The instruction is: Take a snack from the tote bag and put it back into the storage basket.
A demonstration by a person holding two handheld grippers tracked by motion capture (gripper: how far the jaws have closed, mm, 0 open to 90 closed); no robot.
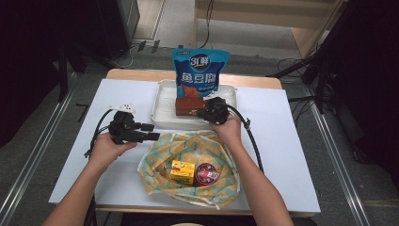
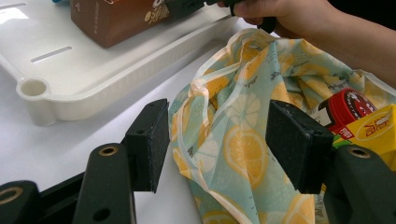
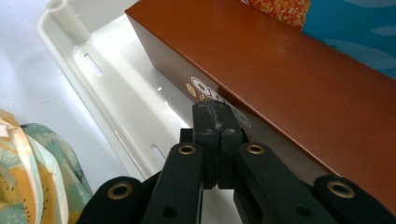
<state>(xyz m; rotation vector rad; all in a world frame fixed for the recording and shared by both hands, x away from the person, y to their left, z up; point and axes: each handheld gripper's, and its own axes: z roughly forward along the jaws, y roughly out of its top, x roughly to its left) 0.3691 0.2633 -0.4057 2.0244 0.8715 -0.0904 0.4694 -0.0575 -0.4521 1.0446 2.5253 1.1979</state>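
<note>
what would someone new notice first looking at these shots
Probably the bright blue snack bag standing at the back of the white tray, with a brown box lying in front of it. Nearer the person, a lemon-print bag lies open on the table, holding a yellow carton and a red-lidded tin. The right tongs are shut at the brown box; the left tongs stand open around the bag's edge.

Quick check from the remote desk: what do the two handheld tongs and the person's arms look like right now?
Both are black two-jaw tongs with flat rectangular pads and brass-coloured rivets at the links. The left tongs carry a small white fitting on top and trail a black cable; the right tongs trail a thicker black cable across the white table. The left hand and right hand are gloveless, forearms bare, with no sleeves in frame.
</note>
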